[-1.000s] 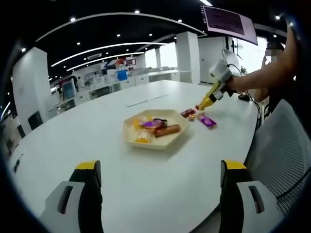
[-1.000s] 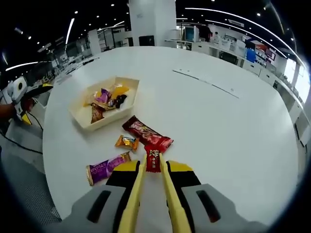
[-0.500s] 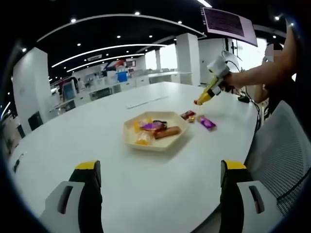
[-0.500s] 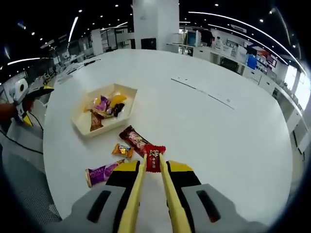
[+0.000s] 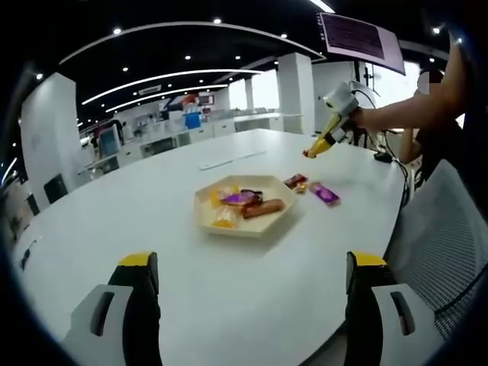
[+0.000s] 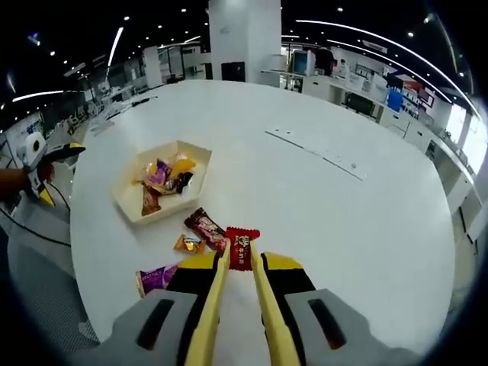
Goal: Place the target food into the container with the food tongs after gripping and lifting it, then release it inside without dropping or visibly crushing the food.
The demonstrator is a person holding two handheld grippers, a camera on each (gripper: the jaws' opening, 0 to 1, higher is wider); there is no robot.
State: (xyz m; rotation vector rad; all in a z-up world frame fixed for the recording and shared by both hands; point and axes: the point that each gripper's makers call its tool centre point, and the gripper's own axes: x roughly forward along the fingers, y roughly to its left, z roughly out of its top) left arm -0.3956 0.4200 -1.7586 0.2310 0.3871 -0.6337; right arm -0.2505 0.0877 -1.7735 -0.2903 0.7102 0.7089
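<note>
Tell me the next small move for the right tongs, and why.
Probably carry the red packet over to the hexagonal tray. The right tongs are shut on it above the white table, while the tray sits to the left in the right gripper view, already holding other snacks.

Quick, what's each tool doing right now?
Left tool: open, holding nothing.
Right tool: closed on a red candy packet, lifted above the table.

Several snacks lie in the tray (image 6: pixel 128 203) on the table (image 6: pixel 343 213), perhaps three more beside it.
</note>
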